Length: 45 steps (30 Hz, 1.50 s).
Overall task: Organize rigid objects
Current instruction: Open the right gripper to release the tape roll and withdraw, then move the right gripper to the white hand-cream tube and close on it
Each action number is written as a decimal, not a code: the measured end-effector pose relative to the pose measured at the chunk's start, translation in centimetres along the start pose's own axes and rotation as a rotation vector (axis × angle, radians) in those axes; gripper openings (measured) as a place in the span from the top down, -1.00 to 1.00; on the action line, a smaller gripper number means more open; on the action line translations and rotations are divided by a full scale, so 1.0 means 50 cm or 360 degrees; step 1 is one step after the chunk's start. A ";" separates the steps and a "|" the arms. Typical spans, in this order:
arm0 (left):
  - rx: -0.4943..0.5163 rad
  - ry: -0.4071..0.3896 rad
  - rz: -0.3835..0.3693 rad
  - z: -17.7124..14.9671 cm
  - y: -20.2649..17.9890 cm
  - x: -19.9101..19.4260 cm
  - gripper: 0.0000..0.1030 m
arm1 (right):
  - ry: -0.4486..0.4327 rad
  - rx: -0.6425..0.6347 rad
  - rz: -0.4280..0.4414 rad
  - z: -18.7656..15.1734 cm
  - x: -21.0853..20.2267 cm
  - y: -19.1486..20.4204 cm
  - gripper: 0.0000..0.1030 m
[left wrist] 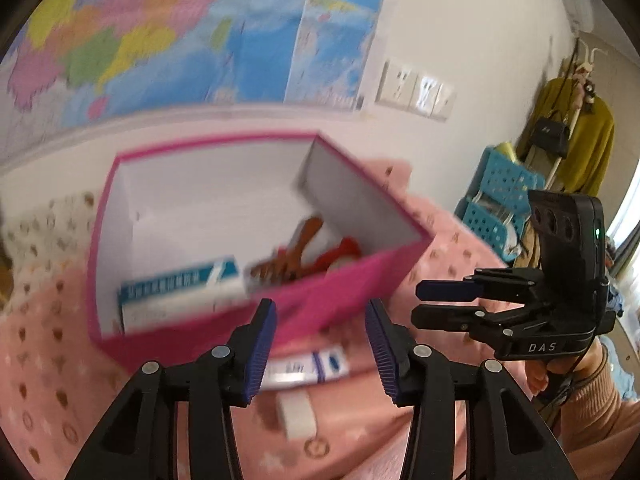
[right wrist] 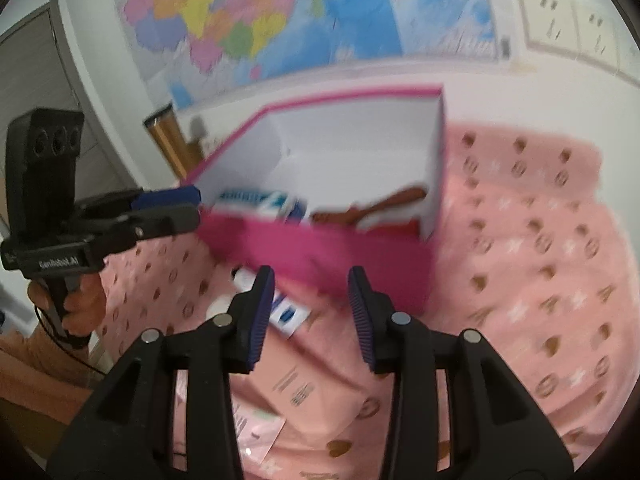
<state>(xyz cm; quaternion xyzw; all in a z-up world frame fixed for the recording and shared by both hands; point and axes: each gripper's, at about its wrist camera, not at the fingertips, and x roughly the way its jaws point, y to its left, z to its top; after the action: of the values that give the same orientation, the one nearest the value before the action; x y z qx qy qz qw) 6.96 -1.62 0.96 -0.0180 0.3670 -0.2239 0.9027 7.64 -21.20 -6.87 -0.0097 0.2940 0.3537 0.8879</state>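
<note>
A pink box (left wrist: 352,280) (right wrist: 320,252) with white inner walls stands on a pink patterned blanket. It holds a blue-and-white carton (left wrist: 180,288) (right wrist: 260,200), a brown wooden piece (left wrist: 300,244) (right wrist: 384,200) and something red (left wrist: 344,252). In front of the box lie a white-and-blue tube (left wrist: 308,366) (right wrist: 288,312) and a small white block (left wrist: 296,416). My left gripper (left wrist: 320,344) (right wrist: 199,205) hovers open over the tube at the box's near wall, nothing between its pads. My right gripper (right wrist: 310,316) (left wrist: 416,302) is open near the box's front wall, gripping nothing.
A pink flat pack (right wrist: 296,388) and a pink sachet (right wrist: 260,428) lie on the blanket (right wrist: 540,240) near me. A wall map (left wrist: 160,32) and sockets (left wrist: 416,88) are behind the box. Blue baskets (left wrist: 496,196) and a coat rack (left wrist: 576,136) stand to the right.
</note>
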 end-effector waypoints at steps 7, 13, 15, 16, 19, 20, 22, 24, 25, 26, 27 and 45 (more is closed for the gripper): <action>-0.0073 0.0220 0.0007 -0.078 0.009 0.067 0.09 | 0.0205 0.0059 0.0108 -0.046 0.104 0.010 0.22; -0.0069 0.0232 -0.0012 -0.094 0.007 0.062 0.09 | 0.0278 0.0069 0.0190 -0.053 0.139 0.018 0.19; -0.0096 0.0223 0.0003 -0.097 0.014 0.054 0.09 | 0.0307 0.0031 0.0216 -0.052 0.140 0.030 0.16; -0.0110 0.0219 0.0014 -0.099 0.019 0.051 0.09 | 0.0324 0.0014 0.0236 -0.053 0.140 0.036 0.16; -0.0178 0.0210 0.0046 -0.098 0.045 0.050 0.09 | 0.0348 -0.0030 0.0276 -0.058 0.142 0.052 0.16; -0.0195 0.0210 0.0057 -0.097 0.050 0.054 0.09 | 0.0340 -0.0015 0.0269 -0.057 0.143 0.050 0.16; -0.0232 0.0215 0.0067 -0.095 0.065 0.059 0.09 | 0.0307 0.0038 0.0247 -0.053 0.145 0.038 0.16; -0.0257 0.0220 0.0077 -0.093 0.076 0.065 0.09 | 0.0278 0.0118 0.0213 -0.048 0.148 0.018 0.16; -0.0261 0.0220 0.0091 -0.091 0.080 0.070 0.09 | 0.0267 0.0145 0.0198 -0.047 0.150 0.011 0.16; -0.0265 0.0223 0.0094 -0.090 0.085 0.075 0.09 | 0.0258 0.0168 0.0188 -0.046 0.151 0.006 0.16; -0.0271 0.0227 0.0097 -0.088 0.089 0.081 0.09 | 0.0253 0.0190 0.0186 -0.047 0.154 0.001 0.16; -0.0186 0.0294 0.0025 -0.090 0.057 0.110 0.14 | 0.0201 0.0279 0.0170 -0.052 0.147 -0.028 0.15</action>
<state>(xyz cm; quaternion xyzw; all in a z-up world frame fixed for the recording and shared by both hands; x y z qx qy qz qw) 8.52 -0.79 -6.47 -0.0470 0.4613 -0.1958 0.8641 11.43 -18.27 -13.19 0.0614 0.3792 0.3721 0.8450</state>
